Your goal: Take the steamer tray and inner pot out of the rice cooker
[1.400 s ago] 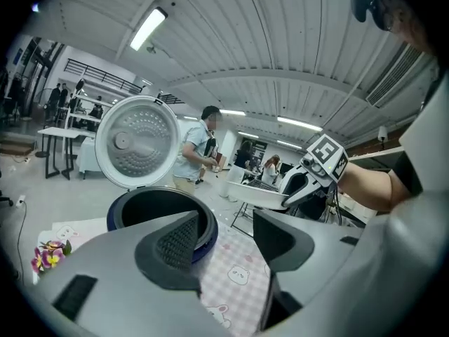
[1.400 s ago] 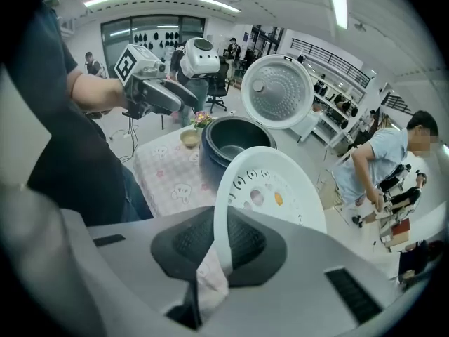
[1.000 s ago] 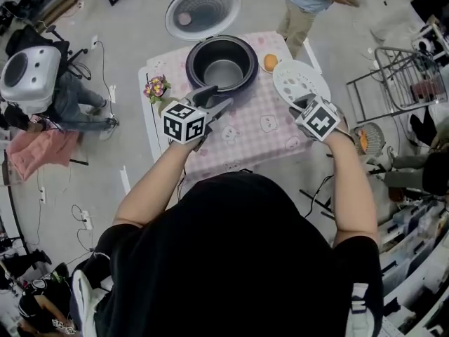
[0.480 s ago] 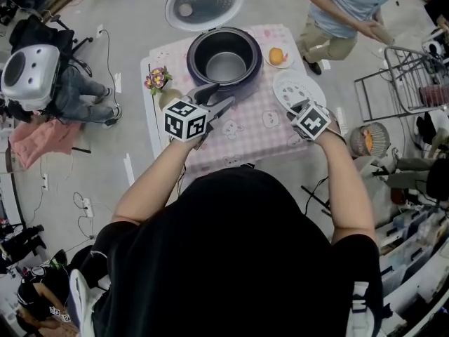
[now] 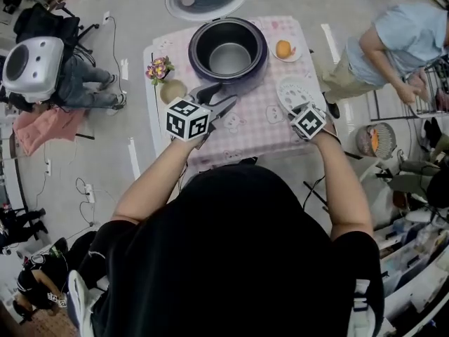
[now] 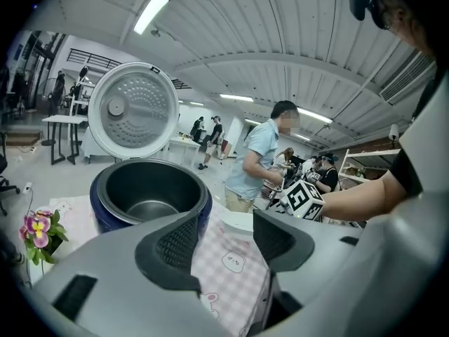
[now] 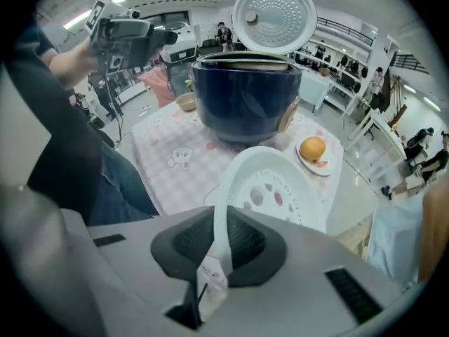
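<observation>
The dark blue rice cooker (image 5: 228, 48) stands at the table's far side, lid up, with the dark inner pot (image 5: 229, 56) inside; it also shows in the left gripper view as the cooker (image 6: 149, 199). My right gripper (image 5: 298, 111) is shut on the rim of the white perforated steamer tray (image 5: 295, 92), low over the table's right part. In the right gripper view the steamer tray (image 7: 270, 188) juts out from between the pads. My left gripper (image 5: 214, 104) hangs open and empty just in front of the cooker.
The pink checked tablecloth (image 5: 245, 128) covers a small table. An orange on a saucer (image 5: 283, 48) lies right of the cooker, a small flower pot (image 5: 160, 69) and a bowl (image 5: 172, 90) to its left. A person (image 5: 393, 44) stands beside the table's right side.
My right gripper has sunk toward the table with the steamer tray in it. My left gripper has dropped slightly. The bystander has moved from the table's far side to its right.
</observation>
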{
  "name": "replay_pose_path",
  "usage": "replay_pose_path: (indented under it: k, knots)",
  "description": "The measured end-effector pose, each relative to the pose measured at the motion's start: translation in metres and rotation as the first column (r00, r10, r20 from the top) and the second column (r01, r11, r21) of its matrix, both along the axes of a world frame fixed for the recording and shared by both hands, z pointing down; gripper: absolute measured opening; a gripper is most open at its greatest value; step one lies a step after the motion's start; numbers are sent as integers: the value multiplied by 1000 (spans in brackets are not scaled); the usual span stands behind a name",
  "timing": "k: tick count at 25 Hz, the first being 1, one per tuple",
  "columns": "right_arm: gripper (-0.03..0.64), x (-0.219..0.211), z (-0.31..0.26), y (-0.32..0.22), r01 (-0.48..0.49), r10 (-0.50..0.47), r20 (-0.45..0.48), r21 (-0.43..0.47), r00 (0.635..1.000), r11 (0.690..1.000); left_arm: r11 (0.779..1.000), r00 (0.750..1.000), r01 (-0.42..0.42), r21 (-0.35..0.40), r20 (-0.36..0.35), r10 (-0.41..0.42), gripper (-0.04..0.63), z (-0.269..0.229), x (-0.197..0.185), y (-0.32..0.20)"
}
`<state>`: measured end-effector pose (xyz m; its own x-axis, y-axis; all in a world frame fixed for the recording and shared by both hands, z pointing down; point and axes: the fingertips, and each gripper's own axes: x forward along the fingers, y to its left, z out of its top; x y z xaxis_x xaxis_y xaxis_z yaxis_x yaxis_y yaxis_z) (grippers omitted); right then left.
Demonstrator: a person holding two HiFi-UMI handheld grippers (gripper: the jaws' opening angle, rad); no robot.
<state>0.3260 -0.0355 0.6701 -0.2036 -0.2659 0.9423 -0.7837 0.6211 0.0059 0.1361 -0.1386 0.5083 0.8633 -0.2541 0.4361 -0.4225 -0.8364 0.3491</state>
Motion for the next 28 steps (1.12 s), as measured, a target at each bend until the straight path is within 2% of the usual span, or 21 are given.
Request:
replay_pose_path:
  k: [4,7,28]
  knots:
    - [48,3,16,-1,27,-26,-45,27,999,999,1000,1000,20,-11,9,-20,263,6,-4,4]
    - [48,-3,33,6,32,-32,-25,-6,999,999,999,999,34,-20,12,-34,262,10,-7,4]
    - [64,-27,124,23,77,-83,-55,-102,995,992,990,995,99,-96,40,-96,262,58,-24,3]
